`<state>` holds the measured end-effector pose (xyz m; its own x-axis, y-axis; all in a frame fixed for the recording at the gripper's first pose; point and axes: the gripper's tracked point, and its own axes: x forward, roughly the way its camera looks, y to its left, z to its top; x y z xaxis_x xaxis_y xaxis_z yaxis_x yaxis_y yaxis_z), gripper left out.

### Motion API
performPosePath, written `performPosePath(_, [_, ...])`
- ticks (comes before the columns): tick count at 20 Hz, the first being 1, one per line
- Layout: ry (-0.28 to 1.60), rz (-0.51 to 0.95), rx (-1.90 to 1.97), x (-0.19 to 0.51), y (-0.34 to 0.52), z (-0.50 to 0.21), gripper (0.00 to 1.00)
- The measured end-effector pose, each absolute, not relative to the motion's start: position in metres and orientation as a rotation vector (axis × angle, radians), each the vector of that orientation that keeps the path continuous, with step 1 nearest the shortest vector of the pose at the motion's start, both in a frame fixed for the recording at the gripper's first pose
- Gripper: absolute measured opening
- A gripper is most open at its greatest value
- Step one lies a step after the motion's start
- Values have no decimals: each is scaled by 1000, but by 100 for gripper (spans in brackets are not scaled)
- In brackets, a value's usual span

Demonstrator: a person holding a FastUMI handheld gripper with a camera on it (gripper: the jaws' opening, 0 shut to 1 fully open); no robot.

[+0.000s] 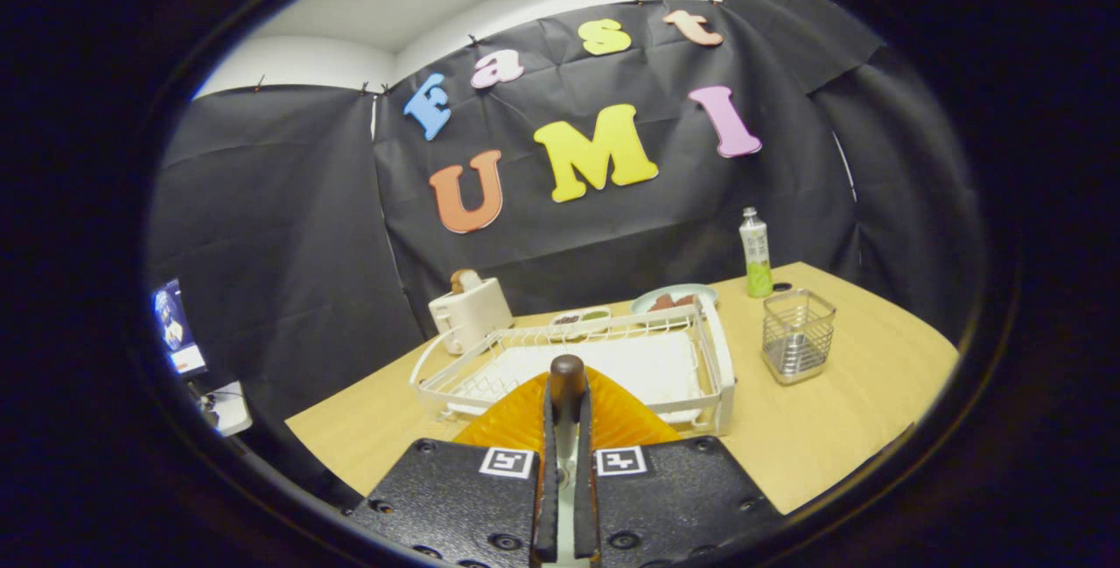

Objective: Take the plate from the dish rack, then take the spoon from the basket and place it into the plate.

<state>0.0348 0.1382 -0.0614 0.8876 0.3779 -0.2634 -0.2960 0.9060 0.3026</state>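
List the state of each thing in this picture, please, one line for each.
gripper: shut on the spoon, above the plate
spoon: held between the jaws, brown end up
plate: orange, out of the rack, under the spoon
dish rack: empty
basket: upright, empty
bottle: upright, capped
toaster: bread in slot

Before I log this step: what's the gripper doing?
Gripper: shut on a brown spoon handle, above the orange plate.
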Motion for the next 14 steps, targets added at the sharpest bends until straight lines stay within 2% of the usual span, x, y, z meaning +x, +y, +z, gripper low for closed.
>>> performPosePath(8, [390, 395, 333, 26, 147, -85, 13])
performPosePath(11, [372, 367, 288, 27, 133, -86, 26])
performPosePath(14, [345, 321, 255, 29, 115, -82, 49])
